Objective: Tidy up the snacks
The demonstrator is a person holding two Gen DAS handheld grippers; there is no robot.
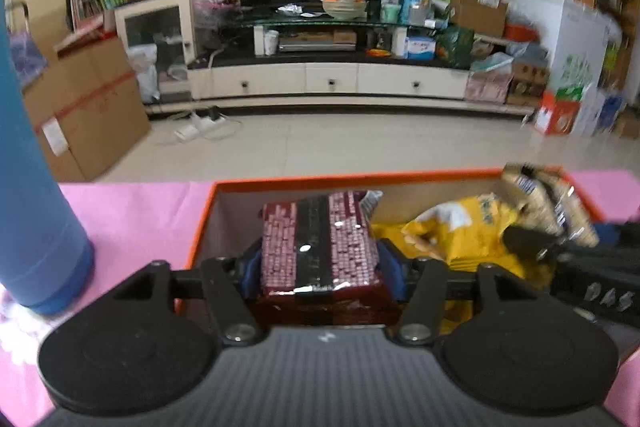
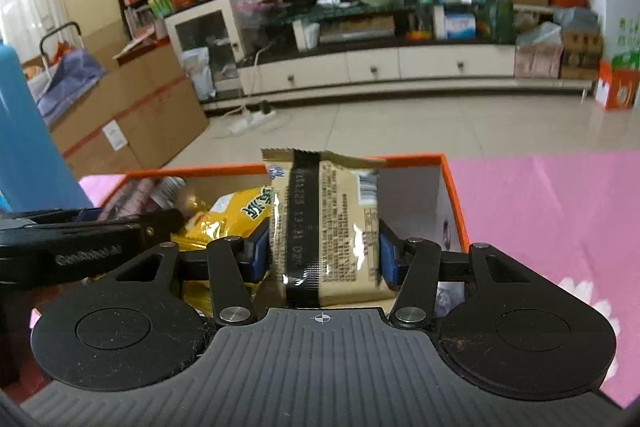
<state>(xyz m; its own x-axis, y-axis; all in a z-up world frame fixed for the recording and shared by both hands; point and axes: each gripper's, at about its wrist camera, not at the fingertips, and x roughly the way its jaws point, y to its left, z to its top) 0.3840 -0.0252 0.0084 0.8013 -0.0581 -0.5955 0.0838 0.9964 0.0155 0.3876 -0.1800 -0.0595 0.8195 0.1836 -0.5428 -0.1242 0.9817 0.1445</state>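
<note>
Two snack packets are in hand at once, both over the orange box [image 1: 208,211] that sits on the pink tablecloth [image 2: 540,211]. The left gripper [image 1: 320,269] has its jaws closed narrow on a red-and-pink packet [image 1: 318,247], gripped across its short sides, its long axis running straight away from the camera and its far end pointing at the box's back wall. It sits at the box's left end, low inside the walls. The right gripper [image 2: 324,253] clamps a beige packet [image 2: 324,223] the same way, black seam strip facing up, its far end tilted above the rim at the right end. A yellow bag [image 1: 460,231] lies between them on the box floor. Each packet appears to need only lowering and release; the right one has farther to drop.
</note>
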